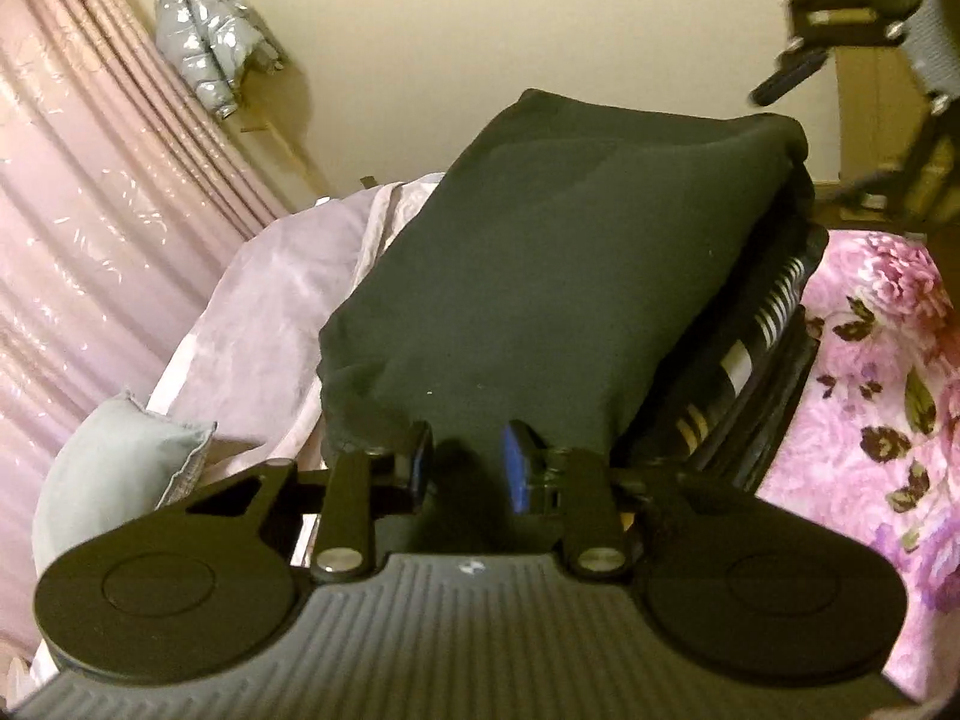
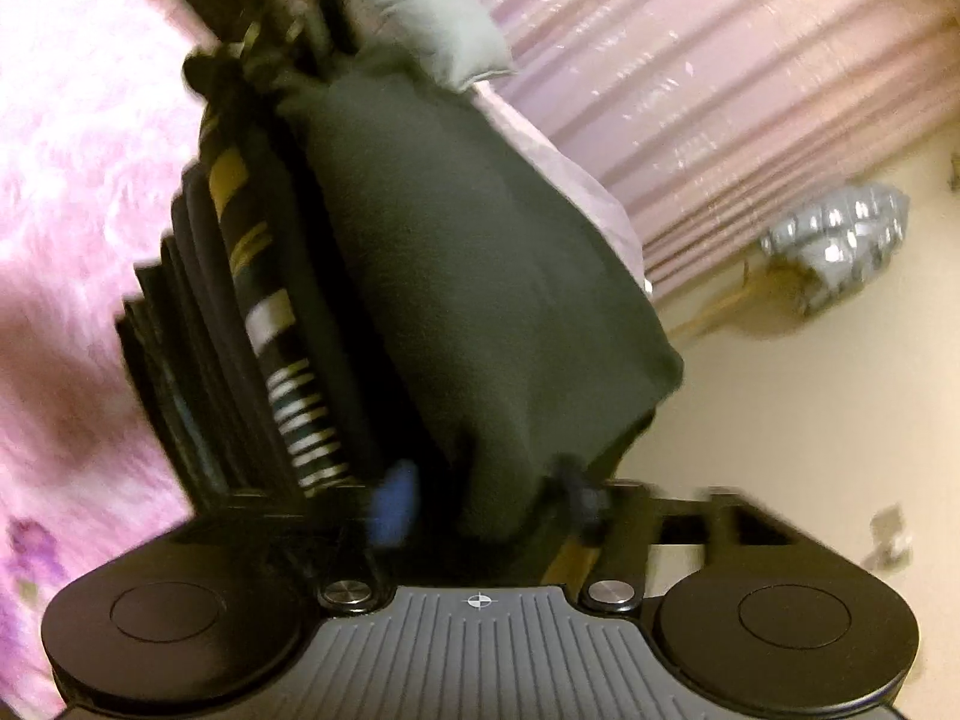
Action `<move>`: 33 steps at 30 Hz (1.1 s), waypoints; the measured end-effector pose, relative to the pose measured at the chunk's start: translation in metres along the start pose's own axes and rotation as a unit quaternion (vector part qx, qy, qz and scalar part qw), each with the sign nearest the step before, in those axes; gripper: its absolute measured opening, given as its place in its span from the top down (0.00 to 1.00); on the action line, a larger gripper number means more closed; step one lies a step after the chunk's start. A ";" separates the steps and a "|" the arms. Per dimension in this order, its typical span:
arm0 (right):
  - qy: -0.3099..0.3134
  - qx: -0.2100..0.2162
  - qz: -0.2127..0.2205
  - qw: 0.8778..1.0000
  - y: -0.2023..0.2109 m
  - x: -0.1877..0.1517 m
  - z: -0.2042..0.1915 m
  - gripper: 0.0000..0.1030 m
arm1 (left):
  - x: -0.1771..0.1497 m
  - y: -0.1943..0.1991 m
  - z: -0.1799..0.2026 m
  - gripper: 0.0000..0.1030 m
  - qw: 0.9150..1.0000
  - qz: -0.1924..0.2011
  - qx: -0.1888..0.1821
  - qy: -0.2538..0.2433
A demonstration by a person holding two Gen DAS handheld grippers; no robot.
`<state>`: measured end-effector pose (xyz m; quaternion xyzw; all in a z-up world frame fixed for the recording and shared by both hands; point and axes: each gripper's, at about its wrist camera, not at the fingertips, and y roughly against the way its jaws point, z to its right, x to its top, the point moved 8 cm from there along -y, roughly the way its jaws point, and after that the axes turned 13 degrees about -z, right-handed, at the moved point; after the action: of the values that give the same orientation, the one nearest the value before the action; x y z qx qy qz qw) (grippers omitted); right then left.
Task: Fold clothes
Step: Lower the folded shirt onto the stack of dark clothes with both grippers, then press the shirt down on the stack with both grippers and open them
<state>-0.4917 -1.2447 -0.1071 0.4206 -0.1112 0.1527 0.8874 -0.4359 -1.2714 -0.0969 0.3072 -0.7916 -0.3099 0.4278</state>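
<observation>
One dark green folded garment [image 1: 540,276], one striped garment [image 1: 762,324] beneath it, one grey pillow [image 1: 114,468], one silver puffer jacket [image 1: 210,48], two claws.

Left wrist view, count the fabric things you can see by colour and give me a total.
Dark green: 1, the folded garment on top of the pile
Striped dark: 1, the folded piece under it
Grey: 1, the small cushion
Silver: 1, the puffer jacket
Pink floral: 1, the blanket
Total: 5

Right wrist view motion-blurred, so right gripper [image 2: 480,495] grip on dark garment [image 2: 480,276] unclear; stack under garment [image 1: 756,360] mostly hidden; other gripper [image 1: 840,18] blurred, cut off at frame edge.
</observation>
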 end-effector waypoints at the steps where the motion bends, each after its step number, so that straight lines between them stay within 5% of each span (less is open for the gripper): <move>1: -0.021 0.014 0.006 1.000 0.009 -0.001 0.005 0.37 | -0.002 0.001 -0.003 0.79 1.000 0.000 -0.001 0.005; 6: -0.149 0.098 0.053 0.983 0.032 0.017 0.039 0.37 | -0.003 0.004 -0.003 0.79 1.000 0.002 -0.005 0.013; 7: -0.176 0.117 0.057 0.976 0.028 0.022 0.046 0.43 | -0.003 0.004 -0.003 0.79 1.000 0.002 -0.005 0.014; 8: -0.203 0.137 0.058 0.968 0.022 0.027 0.054 0.60 | -0.003 0.004 -0.003 0.79 1.000 0.002 -0.005 0.015; 10: -0.251 0.174 0.057 0.950 0.007 0.035 0.066 0.71 | -0.004 0.004 -0.002 0.79 1.000 -0.001 -0.003 0.017; 14: -0.288 0.224 0.026 0.931 -0.027 0.030 0.067 0.72 | -0.006 0.006 0.000 0.79 1.000 -0.014 -0.005 0.021; 19: -0.294 0.231 0.021 0.927 -0.028 0.016 0.057 0.72 | 0.006 0.015 -0.012 0.76 0.996 -0.006 -0.038 0.079; 33: -0.283 0.240 0.020 0.928 -0.033 0.009 0.054 0.72 | -0.008 -0.003 -0.008 0.76 0.995 -0.036 -0.046 0.079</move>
<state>-0.4755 -1.3051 -0.0941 0.6443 -0.3265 0.0671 0.6883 -0.4248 -1.2689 -0.0999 0.3390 -0.7286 -0.3361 0.4912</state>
